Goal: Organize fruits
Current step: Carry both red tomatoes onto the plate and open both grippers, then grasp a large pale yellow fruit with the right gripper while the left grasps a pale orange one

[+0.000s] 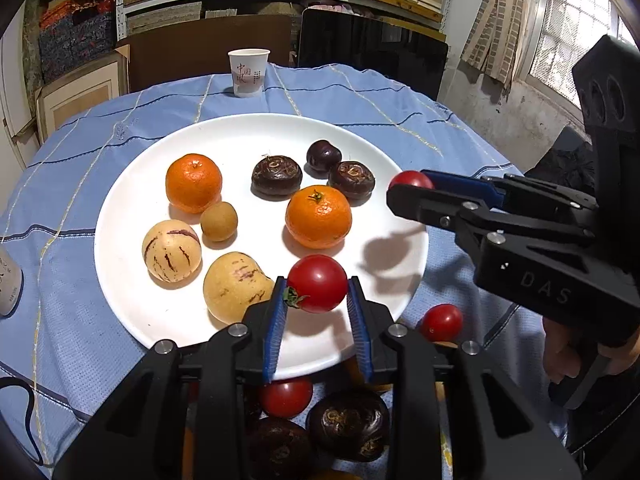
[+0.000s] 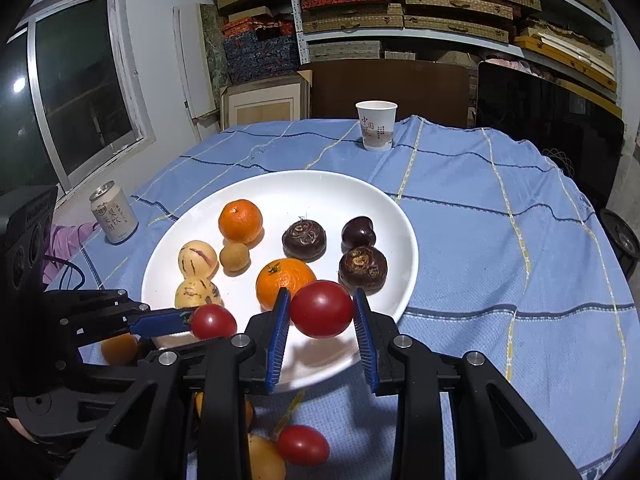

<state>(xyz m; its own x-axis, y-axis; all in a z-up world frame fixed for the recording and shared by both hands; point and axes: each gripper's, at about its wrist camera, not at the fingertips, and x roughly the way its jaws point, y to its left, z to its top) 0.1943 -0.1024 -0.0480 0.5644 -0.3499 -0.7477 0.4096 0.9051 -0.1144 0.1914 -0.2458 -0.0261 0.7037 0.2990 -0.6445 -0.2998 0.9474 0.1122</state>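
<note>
A white plate (image 1: 240, 132) on the blue checked cloth carries two tangerines (image 1: 194, 182), two cream pepino melons (image 1: 171, 250), a small tan fruit, dark water chestnuts (image 1: 276, 174) and a dark plum. My left gripper (image 1: 317, 280) hovers over the plate's near rim, shut on a red tomato (image 1: 317, 283) with its green stem to the left. My right gripper (image 2: 322, 294) hangs over the plate's right side (image 2: 320, 188), blue pads touching both sides of a second red tomato (image 2: 322, 308). The left gripper (image 2: 196, 322) appears at the lower left of the right wrist view.
Loose tomatoes (image 1: 441, 322), water chestnuts (image 1: 348, 424) and orange fruits (image 2: 119, 348) lie on the cloth in front of the plate. A paper cup (image 1: 248, 72) stands at the table's far edge and a drink can (image 2: 114, 218) to the left. Shelves and boxes stand behind.
</note>
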